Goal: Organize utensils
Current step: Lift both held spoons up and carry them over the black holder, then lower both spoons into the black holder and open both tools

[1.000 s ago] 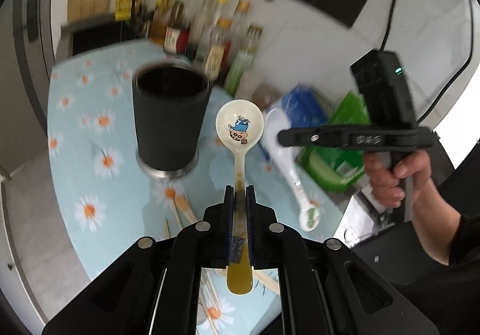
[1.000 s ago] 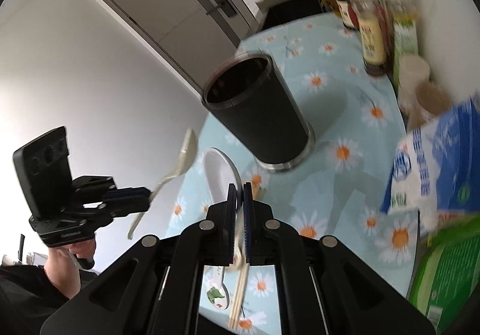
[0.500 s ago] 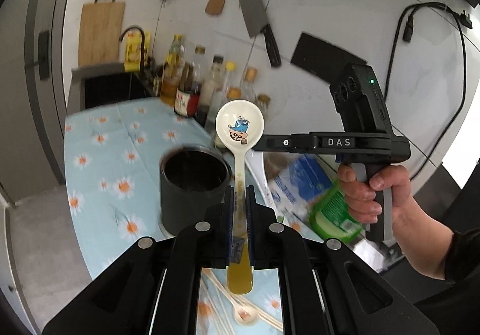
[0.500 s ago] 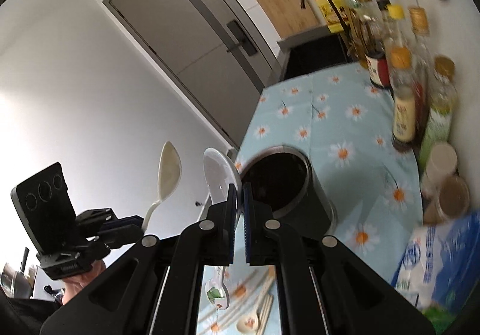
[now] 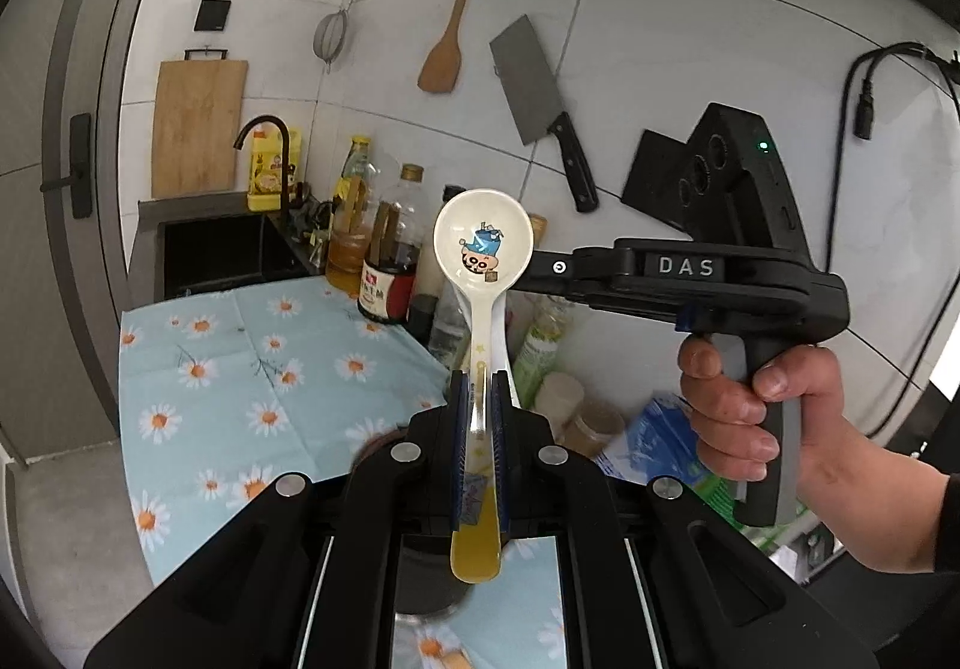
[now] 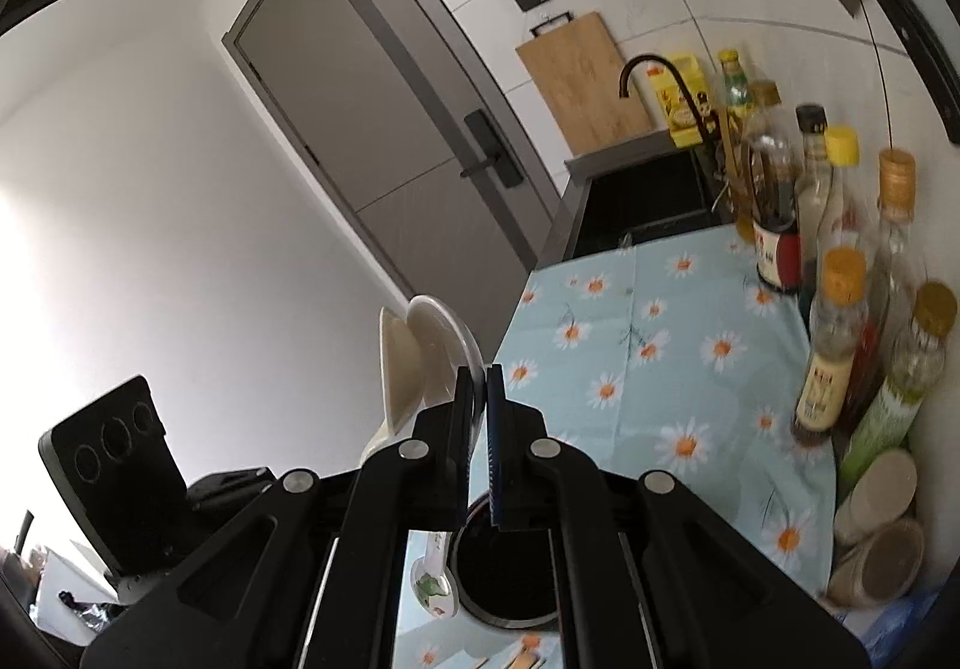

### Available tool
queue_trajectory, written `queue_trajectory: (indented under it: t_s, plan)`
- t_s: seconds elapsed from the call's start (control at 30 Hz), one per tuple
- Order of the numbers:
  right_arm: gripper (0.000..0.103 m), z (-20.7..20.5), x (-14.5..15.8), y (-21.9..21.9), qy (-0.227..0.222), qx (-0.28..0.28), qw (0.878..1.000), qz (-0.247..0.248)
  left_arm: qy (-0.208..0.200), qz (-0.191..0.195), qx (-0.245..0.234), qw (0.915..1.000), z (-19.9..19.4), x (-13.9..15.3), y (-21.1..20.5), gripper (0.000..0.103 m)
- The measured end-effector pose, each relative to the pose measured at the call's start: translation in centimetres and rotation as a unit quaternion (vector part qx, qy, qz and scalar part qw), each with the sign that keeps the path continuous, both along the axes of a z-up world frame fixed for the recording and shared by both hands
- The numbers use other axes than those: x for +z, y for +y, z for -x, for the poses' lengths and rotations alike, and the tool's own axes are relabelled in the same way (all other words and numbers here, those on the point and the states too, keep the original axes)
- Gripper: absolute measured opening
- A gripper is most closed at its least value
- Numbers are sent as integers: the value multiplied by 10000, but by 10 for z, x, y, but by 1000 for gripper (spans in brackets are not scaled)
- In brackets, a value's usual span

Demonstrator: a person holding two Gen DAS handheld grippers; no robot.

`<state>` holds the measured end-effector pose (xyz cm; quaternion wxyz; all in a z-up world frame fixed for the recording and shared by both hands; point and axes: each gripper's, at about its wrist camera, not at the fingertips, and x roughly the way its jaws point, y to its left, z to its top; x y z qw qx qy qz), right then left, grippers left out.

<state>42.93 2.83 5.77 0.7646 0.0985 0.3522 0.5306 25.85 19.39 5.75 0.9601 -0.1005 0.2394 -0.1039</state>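
Left gripper: clenched on cartoon soup spoon, long axis upright, bowl up.
Right gripper: clenched on white spoon, bowl up.
Black utensil holder: directly below both, mouth up, probably nearer right gripper.

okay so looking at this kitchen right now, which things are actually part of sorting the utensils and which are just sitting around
Part of the job:
- cartoon spoon, clamped in the left gripper
- white spoon, clamped in the right gripper
- black holder cup below them

Just lying about:
- sauce bottles
- cleaver and wooden spatula on the wall
- cutting board
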Motion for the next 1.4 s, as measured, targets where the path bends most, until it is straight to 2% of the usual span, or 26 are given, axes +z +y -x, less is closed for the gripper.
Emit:
queue_trajectory:
  t_s: [0.23,0.5,0.8,0.87,0.93,1.03,1.27,1.4]
  plan:
    - [5,-13,-3,5,-222,-82,9994,-247,-198,-103,-10,9998,-20,-9,0,6]
    - [6,-3,-26,11,-477,-170,9987,8,-153,-28,-21,9999,-27,-44,0,7]
    - [6,6,-52,8,-365,-165,9992,-23,118,-61,-22,9999,-27,-64,-2,8]
    - [14,6,-58,8,-286,-178,9994,1,108,-37,39,9999,-24,-65,-1,8]
    - [20,6,-63,7,-181,-155,9997,-34,148,-27,78,9999,-21,-67,-1,14]
    - [22,6,-68,4,-74,-184,9998,-50,192,-5,100,9998,-15,-68,0,15]
    - [25,9,-65,-5,65,-211,9996,-200,198,92,192,9996,-4,-66,4,17]
    - [25,13,-62,-11,82,-216,9995,-224,151,215,233,9994,3,-59,4,23]
